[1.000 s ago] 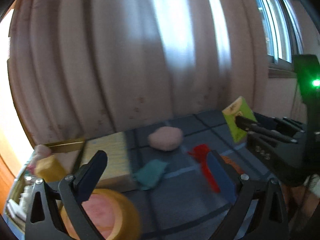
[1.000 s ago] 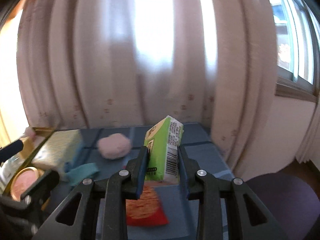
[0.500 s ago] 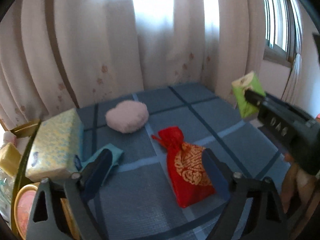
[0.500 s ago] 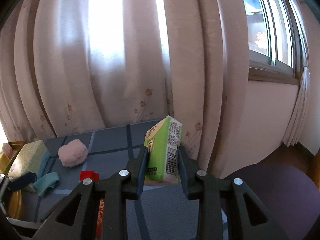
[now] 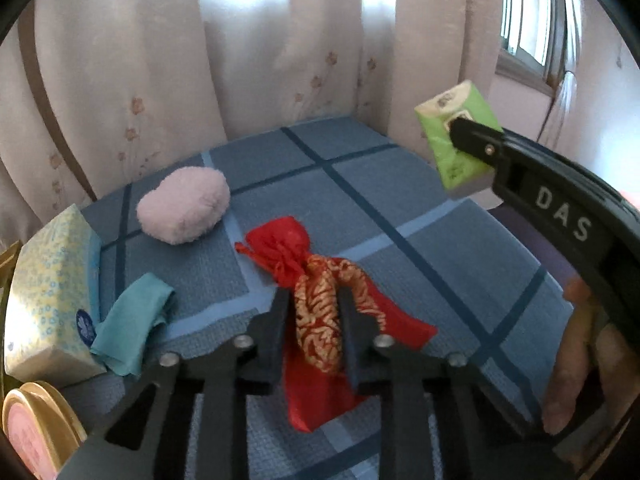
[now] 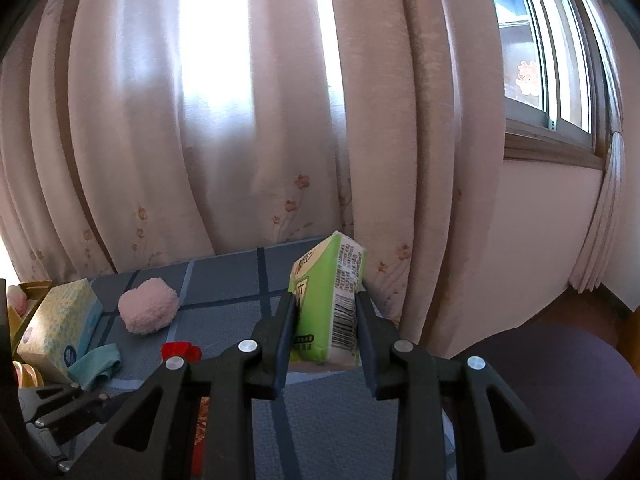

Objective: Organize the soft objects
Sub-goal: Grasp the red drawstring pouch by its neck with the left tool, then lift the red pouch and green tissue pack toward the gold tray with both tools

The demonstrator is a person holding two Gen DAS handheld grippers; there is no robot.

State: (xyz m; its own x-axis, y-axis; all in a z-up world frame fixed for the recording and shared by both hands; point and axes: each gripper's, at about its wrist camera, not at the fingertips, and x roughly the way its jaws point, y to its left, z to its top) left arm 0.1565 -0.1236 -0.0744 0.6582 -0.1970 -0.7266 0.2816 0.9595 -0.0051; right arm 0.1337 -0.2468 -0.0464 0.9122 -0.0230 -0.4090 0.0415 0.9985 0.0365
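Fingers (image 5: 276,320) pinch red pouch (image 5: 320,320) | right view hides grip

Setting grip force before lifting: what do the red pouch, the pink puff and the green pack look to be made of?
Red pouch: thin glossy fabric, probably satin with gold brocade; it bunches between the left claw. Pink puff: fuzzy plush, matte nap. Green pack: printed plastic film, likely tissues, dented slightly in the right claw.
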